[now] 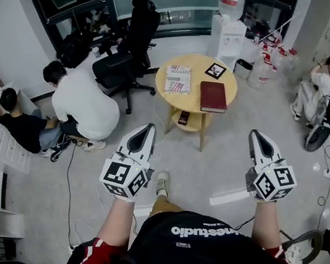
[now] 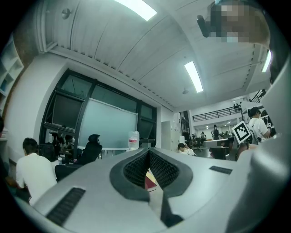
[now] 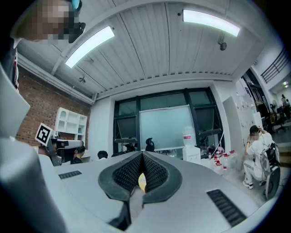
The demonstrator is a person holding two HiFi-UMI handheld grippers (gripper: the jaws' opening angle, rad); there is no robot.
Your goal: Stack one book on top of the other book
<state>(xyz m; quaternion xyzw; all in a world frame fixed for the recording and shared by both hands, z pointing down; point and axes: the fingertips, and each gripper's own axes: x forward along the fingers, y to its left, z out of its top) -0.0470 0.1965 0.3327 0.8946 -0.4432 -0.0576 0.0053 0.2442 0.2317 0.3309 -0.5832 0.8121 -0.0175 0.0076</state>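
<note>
A dark red book (image 1: 212, 96) lies on the right side of the round wooden table (image 1: 229, 86). A second book with a white and red cover (image 1: 177, 80) lies flat on the table's left side, apart from the red one. Both grippers are held level well short of the table, over the floor. My left gripper (image 1: 146, 131) is shut with nothing in it; in the left gripper view its jaws (image 2: 149, 151) meet at the tips, and a sliver of the red book (image 2: 150, 182) shows in the gap behind them. My right gripper (image 1: 258, 136) is also shut and empty (image 3: 142, 154).
A square marker card (image 1: 215, 70) lies at the table's back and a phone (image 1: 183, 117) on its lower shelf. Two people crouch at the left (image 1: 81, 101). A black office chair (image 1: 132, 46) and a water dispenser (image 1: 231, 23) stand behind the table. A person sits at the right (image 1: 321, 92).
</note>
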